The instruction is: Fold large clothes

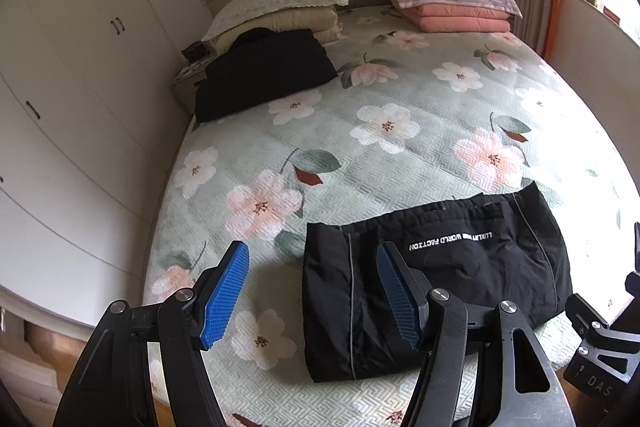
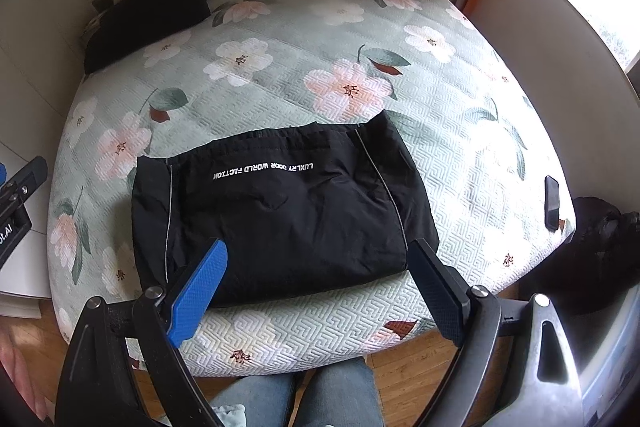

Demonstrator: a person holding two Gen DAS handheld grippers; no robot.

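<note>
The black jacket (image 2: 280,215) lies folded into a compact rectangle near the foot edge of the bed (image 2: 304,327), its white lettering reading upside down toward the person, which suggests the collar end points to the foot edge and the fold was made where both arms reach without leaning. Both tools hang just off that foot edge, held clear of the cloth: the left tool (image 1: 312,299) stands wide, nothing between its blue pads, aimed past the jacket's left side, and the right tool (image 2: 316,291) is equally wide and empty, straddling the jacket's near edge from above. That stance reads as a pause with the fold finished, or as readiness to pinch the near edge for one more fold or a carry. A second dark garment (image 1: 264,75) sits folded at the left edge of the bed near the head, beside the stacked pillows (image 1: 280,11), likely the place for finished pieces. A phone (image 2: 552,203) rests at the right edge, well apart from the jacket, out of the way of any sweep.
</note>
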